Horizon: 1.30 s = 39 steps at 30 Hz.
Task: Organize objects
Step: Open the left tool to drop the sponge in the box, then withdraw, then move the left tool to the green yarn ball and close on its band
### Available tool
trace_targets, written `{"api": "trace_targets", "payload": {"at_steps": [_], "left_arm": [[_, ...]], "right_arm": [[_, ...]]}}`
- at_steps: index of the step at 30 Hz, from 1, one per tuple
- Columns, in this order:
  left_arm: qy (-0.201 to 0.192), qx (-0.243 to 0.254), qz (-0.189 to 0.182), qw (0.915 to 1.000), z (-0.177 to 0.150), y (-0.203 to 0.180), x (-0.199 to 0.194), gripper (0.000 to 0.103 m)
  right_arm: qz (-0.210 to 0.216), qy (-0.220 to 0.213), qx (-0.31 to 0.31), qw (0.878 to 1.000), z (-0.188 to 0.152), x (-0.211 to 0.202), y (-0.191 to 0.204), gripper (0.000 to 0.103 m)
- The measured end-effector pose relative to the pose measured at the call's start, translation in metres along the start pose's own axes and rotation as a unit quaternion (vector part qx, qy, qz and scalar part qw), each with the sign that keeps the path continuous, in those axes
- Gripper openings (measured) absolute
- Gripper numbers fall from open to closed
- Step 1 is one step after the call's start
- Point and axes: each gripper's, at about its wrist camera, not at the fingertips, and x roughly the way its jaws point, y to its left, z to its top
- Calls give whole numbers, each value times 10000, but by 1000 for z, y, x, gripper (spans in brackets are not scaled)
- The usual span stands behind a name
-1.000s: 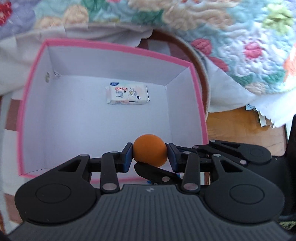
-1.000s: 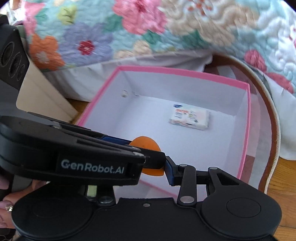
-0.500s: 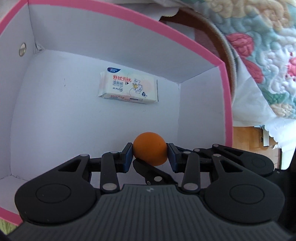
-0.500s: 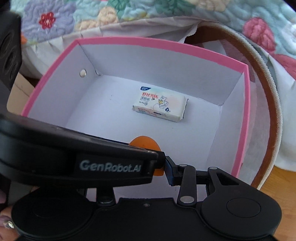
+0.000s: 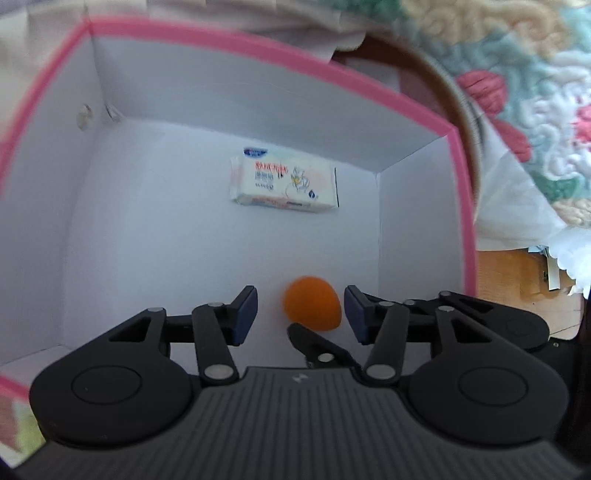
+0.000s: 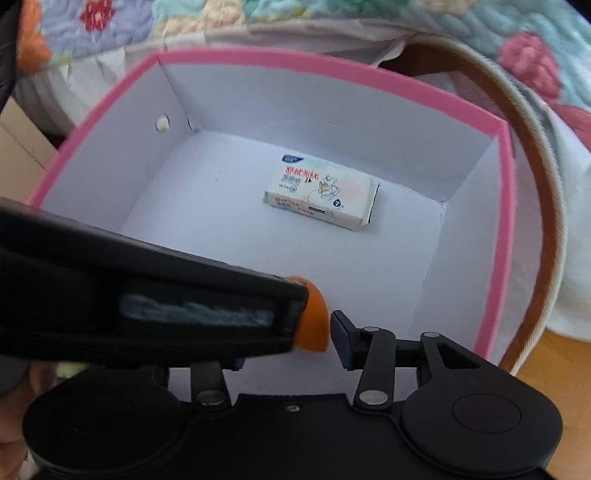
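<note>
An orange ball (image 5: 312, 308) hangs blurred between the pads of my left gripper (image 5: 300, 310), whose jaws are opening and stand clear of it on both sides. In the right wrist view the left gripper's black body crosses the frame and covers most of the ball (image 6: 314, 325). My right gripper (image 6: 288, 336) is opening too. Its right finger (image 6: 341, 338) stands just off the ball and its left finger is hidden. Both grippers point down into a white box with a pink rim (image 5: 221, 37) (image 6: 295, 61). A small tissue pack (image 5: 284, 182) (image 6: 321, 195) lies on the box floor.
A floral quilt (image 5: 517, 55) (image 6: 184, 22) lies behind the box. A round brown-rimmed basket (image 5: 454, 96) (image 6: 535, 147) curves around the box's right side. Wooden floor (image 5: 517, 280) (image 6: 565, 350) shows at the right.
Both grippers have sunk lower into the box. The left jaws, shut on the ball before, have spread apart and let it go. The right finger has also moved off the ball.
</note>
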Motion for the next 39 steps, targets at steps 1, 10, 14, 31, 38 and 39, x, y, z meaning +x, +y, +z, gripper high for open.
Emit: {"api": "trace_targets", "payload": {"at_steps": [1, 10, 14, 31, 38, 39], "left_arm": [[-50, 79, 52, 9999, -1, -2, -9, 52], [-132, 794, 263, 9964, -21, -16, -99, 60], [-148, 1005, 265, 9945, -32, -19, -139, 63], [-292, 1263, 472, 9904, -106, 8, -236, 67], [-302, 1070, 673, 9915, -132, 25, -255, 67], [-303, 1032, 682, 9919, -136, 27, -258, 68]], "right_arm": [[28, -57, 80, 9999, -1, -7, 0, 54], [113, -391, -195, 9990, -15, -84, 17, 63], [22, -550, -369, 9978, -28, -123, 25, 67], [94, -365, -1188, 9922, -77, -221, 89, 72], [389, -431, -1404, 9884, -91, -243, 114, 76], [431, -441, -1427, 9878, -92, -246, 117, 77]]}}
